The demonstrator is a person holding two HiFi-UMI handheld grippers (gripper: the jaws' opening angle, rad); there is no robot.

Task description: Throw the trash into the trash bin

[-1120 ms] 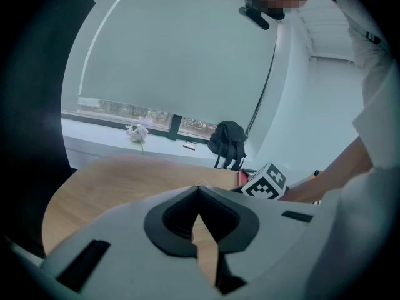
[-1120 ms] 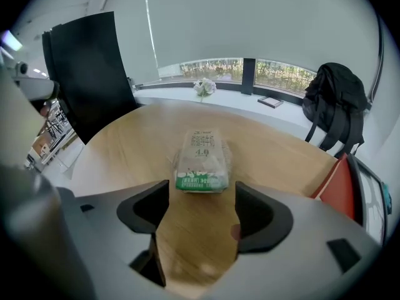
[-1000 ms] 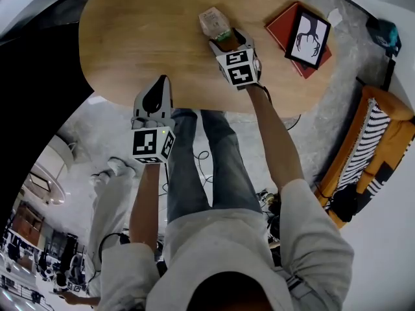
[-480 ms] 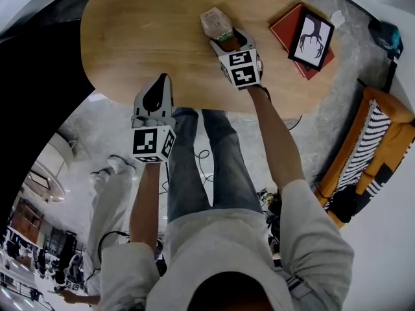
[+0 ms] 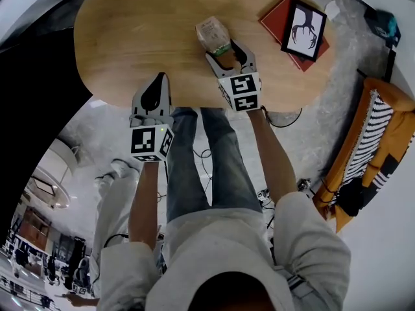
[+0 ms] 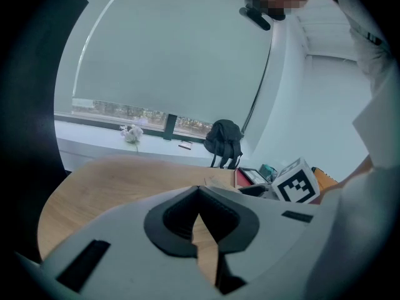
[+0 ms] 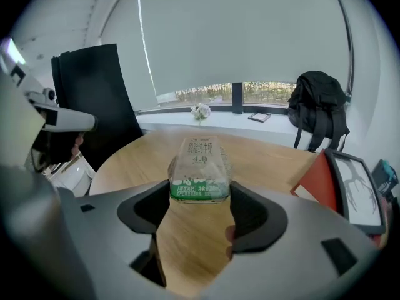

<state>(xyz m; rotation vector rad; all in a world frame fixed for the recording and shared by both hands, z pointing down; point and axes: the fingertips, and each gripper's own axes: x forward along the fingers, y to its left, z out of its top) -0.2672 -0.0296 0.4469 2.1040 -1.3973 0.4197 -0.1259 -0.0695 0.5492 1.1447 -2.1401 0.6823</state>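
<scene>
One oval wooden table [image 5: 130, 31] fills the top of the head view. The left gripper [image 5: 161, 80] hangs at its lower edge, jaws closed together on nothing. The right gripper [image 5: 227, 49], upper centre, has its jaws spread wide, gripping nothing. At upper right, a red book [image 5: 275, 19] carries a framed picture [image 5: 302, 26]. A crumpled milk carton [image 5: 213, 32] lies on the table at the right jaws' tips.

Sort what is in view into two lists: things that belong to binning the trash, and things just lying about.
For the job: milk carton, right hand-held gripper.
Lying about: framed picture, red book, backpack, flowers.
</scene>
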